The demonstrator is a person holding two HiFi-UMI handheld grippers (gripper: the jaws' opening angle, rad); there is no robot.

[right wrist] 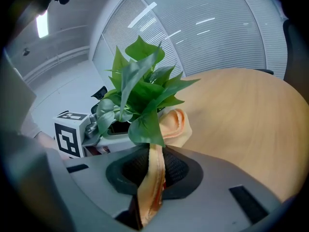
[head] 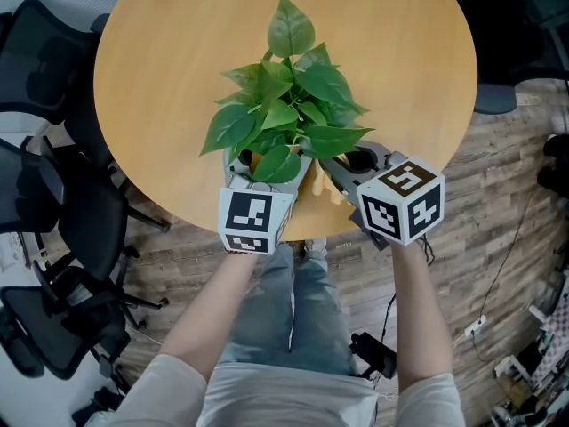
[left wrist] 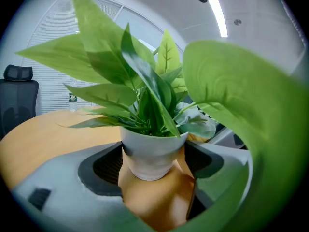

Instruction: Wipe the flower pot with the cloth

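Left gripper view: left gripper (left wrist: 153,151) clamps the seemingly light, slick flower pot (left wrist: 148,159); right gripper (right wrist: 153,170), at 3 o'clock, pinches limp cloth (right wrist: 176,127).

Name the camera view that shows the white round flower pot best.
The left gripper view: the white round flower pot stands centred, rim to base, between the jaws. In the head view green leaves cover nearly all of it. In the right gripper view leaves and the peach cloth hide it.

I get bright, even light from the ceiling strip (left wrist: 218,16), fisheye-dark corners in both gripper views, and a blurred near leaf (left wrist: 241,110).
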